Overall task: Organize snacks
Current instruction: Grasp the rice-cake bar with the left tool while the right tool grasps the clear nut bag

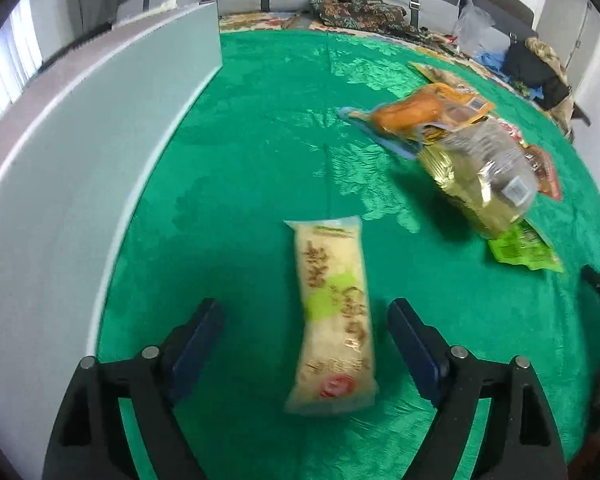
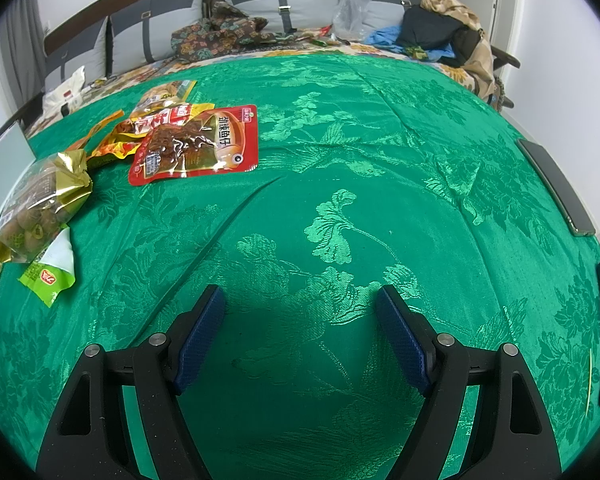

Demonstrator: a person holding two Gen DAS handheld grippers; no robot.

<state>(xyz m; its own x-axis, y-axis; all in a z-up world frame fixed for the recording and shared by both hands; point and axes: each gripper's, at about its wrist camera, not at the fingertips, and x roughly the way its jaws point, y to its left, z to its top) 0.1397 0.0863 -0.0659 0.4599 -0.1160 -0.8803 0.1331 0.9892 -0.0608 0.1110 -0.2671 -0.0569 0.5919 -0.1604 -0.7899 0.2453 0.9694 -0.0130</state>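
A pale long snack packet (image 1: 332, 320) lies flat on the green-clothed counter (image 1: 260, 168), between the spread fingers of the left hand-held gripper (image 1: 306, 312), touching neither. The right hand-held gripper (image 2: 300, 300) hangs spread over bare cloth, well apart from the snack pile (image 2: 192, 140).

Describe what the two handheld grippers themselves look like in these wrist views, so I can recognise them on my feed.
Both look alike. The left gripper has two black plastic arms with cut-out slots and round silver pivot pins, ending in flat dark blue pads. The right gripper has the same black frame and silver pins; its blue pads show a fine textured grid. No cables, markings or sleeves are visible.
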